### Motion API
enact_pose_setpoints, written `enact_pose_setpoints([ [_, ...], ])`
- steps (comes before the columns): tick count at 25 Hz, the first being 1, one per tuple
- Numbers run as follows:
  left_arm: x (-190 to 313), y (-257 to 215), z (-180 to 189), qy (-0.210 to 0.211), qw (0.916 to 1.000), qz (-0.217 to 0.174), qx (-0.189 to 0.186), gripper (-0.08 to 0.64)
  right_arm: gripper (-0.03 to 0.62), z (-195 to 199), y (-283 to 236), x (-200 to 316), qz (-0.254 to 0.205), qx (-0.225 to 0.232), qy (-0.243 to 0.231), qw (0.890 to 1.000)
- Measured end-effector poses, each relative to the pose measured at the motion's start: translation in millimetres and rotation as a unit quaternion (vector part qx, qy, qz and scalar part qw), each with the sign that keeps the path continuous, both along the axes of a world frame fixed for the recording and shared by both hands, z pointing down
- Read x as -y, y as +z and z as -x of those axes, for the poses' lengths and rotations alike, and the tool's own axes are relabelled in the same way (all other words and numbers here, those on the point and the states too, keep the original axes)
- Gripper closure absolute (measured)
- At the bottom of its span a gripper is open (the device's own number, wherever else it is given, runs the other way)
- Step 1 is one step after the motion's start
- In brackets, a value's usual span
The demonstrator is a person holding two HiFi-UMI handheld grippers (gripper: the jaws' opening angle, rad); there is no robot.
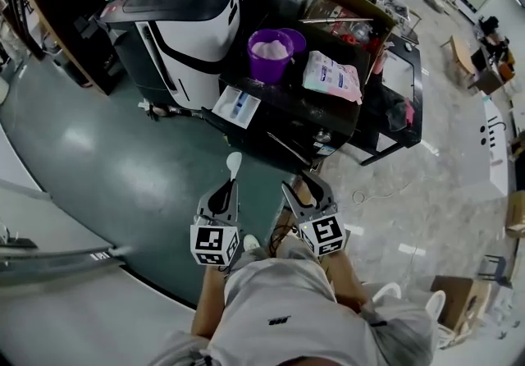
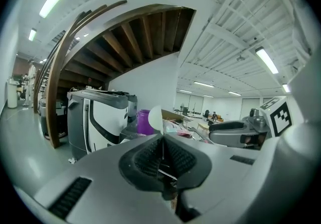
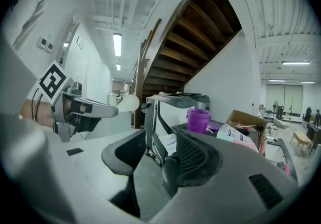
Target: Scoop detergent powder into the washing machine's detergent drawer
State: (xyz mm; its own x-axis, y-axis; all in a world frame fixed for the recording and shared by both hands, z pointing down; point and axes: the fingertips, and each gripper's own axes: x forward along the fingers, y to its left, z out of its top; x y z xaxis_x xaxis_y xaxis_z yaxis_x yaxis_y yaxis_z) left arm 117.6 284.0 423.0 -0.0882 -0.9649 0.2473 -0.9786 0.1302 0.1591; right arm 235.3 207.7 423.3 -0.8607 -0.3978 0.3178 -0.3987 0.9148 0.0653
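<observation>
My left gripper [image 1: 228, 185] is shut on the handle of a white spoon [image 1: 234, 162], whose bowl [image 2: 155, 118] sticks up past the jaws. My right gripper [image 1: 300, 186] is held beside it, open and empty. Both hang over the green floor, well short of the grey-and-white washing machine [image 1: 176, 28]. A white detergent drawer [image 1: 236, 105] juts out near the machine's lower right. A purple tub of powder [image 1: 270, 53] and a white detergent bag [image 1: 332, 77] stand on the black table [image 1: 328, 122]. In the right gripper view the tub [image 3: 199, 119] shows beyond the open jaws.
A cardboard box [image 1: 349, 16] of odds and ends sits at the table's far side. A black frame [image 1: 398, 102] stands to the right of the table. A dark wooden stair stringer [image 2: 60, 72] rises to the left of the machine. Green floor [image 1: 123, 159] lies between me and the machine.
</observation>
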Motion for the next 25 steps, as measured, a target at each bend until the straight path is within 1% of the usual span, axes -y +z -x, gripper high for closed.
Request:
enact_pose_setpoints([
  [6, 7.9, -7.6, 19.8, 0.005, 1.0000, -0.002, -0.008, 0.543, 0.403, 18.7, -8.1, 5.1, -0.002, -0.007, 0.003, 1.000],
  [12, 28.2, -6.4, 37.7, 0.004, 0.9999, -0.004, -0.008, 0.543, 0.403, 40.3, -5.5, 24.7, 0.000, -0.005, 0.003, 1.000],
  [19, 66.8, -6.8, 56.3, -0.003, 1.0000, 0.007, 0.006, 0.543, 0.407, 63.7, 1.3, 66.4, 0.012, 0.004, -0.013, 1.000],
  [25, 105.9, -12.0, 73.4, -0.014, 0.9997, 0.015, 0.010, 0.543, 0.410, 86.2, -3.5, 110.1, 0.016, 0.017, -0.029, 0.999],
])
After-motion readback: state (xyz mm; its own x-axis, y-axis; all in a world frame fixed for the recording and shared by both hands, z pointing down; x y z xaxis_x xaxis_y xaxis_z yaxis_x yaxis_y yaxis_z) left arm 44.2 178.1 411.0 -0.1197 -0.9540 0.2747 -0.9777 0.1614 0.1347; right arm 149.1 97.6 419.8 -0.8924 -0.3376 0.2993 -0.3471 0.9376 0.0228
